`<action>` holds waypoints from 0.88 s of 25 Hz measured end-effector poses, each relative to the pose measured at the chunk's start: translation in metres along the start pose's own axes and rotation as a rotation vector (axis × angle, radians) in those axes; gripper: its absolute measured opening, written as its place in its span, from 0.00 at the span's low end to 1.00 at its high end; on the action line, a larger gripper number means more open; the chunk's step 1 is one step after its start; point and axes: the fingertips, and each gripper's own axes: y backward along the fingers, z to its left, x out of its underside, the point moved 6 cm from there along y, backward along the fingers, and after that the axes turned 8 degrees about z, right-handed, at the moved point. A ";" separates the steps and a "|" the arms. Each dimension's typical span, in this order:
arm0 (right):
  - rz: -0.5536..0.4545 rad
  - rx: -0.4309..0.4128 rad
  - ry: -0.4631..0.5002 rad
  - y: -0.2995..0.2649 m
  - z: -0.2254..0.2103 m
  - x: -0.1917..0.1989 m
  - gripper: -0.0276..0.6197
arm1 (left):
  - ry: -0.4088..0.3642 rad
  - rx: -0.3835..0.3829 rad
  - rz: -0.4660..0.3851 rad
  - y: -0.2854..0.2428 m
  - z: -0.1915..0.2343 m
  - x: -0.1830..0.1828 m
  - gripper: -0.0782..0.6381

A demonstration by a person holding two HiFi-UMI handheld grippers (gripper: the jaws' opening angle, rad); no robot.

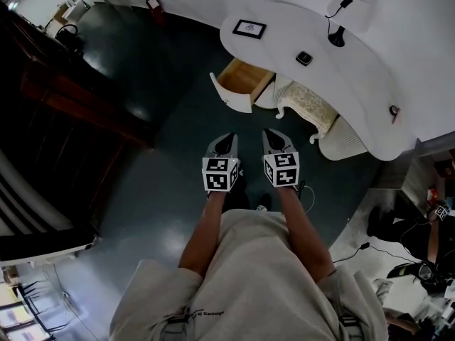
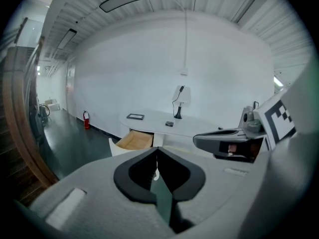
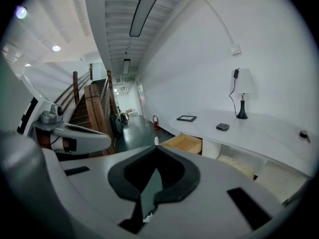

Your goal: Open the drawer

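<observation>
The wooden drawer stands pulled out from the left end of a curved white desk, its white front panel toward me and nothing visible inside. It also shows in the left gripper view as the drawer and in the right gripper view as the drawer. My left gripper and right gripper hang side by side over the dark floor, well short of the drawer and touching nothing. Both are shut and hold nothing: the left gripper and the right gripper each have their tips together.
On the desk stand a lamp, a picture frame and a small black box. A wooden staircase runs along the left. A fire extinguisher stands by the far wall. Cables and gear lie at the right.
</observation>
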 end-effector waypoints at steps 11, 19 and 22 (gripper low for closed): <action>0.019 -0.003 0.001 -0.002 -0.003 0.001 0.07 | 0.010 -0.003 -0.002 -0.003 -0.002 -0.001 0.12; 0.019 0.004 -0.002 -0.004 -0.001 0.003 0.07 | 0.014 -0.021 -0.009 0.001 0.001 0.003 0.12; 0.013 0.009 -0.006 -0.004 -0.002 0.002 0.07 | 0.014 -0.035 -0.007 0.004 0.004 0.005 0.12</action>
